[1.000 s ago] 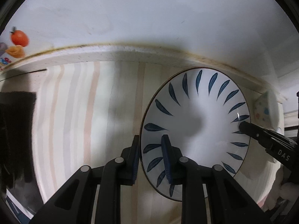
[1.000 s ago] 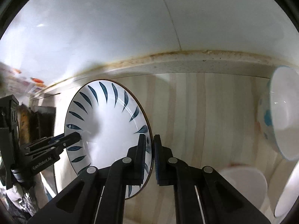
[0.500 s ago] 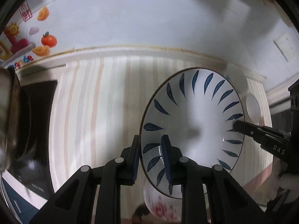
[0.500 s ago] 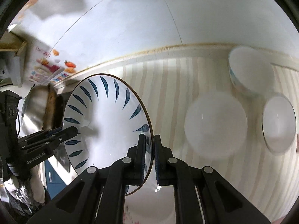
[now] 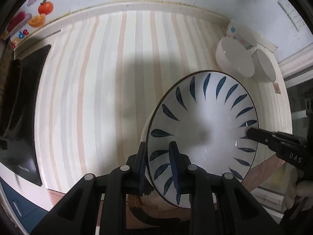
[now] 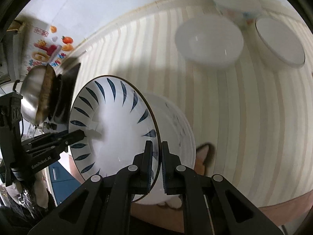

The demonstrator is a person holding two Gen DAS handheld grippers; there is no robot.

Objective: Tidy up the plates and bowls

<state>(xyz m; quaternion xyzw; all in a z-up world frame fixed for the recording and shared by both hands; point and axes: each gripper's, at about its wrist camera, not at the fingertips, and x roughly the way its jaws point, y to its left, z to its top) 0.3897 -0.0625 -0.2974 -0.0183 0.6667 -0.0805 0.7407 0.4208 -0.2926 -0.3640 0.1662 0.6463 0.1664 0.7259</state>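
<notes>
A white plate with blue leaf marks (image 5: 207,129) is held in the air between both grippers. My left gripper (image 5: 158,156) is shut on its near rim. My right gripper (image 6: 155,152) is shut on the opposite rim of the same plate (image 6: 117,121), and its tip shows in the left wrist view (image 5: 273,141). The plate is tilted and hangs over the striped counter (image 5: 109,78). Three white bowls stand at the far right: a plain one (image 6: 209,41), a rimmed one (image 6: 279,41) and a dotted one (image 6: 234,2).
A black cooktop (image 5: 21,101) with a steel pot (image 6: 33,96) is at the left. A wall with fruit stickers (image 5: 39,13) runs behind the counter. The counter's front edge (image 5: 264,168) is below the plate.
Both grippers have drawn back and up from the wall with the plate. The counter's front edge and the three bowls have come fully into view.
</notes>
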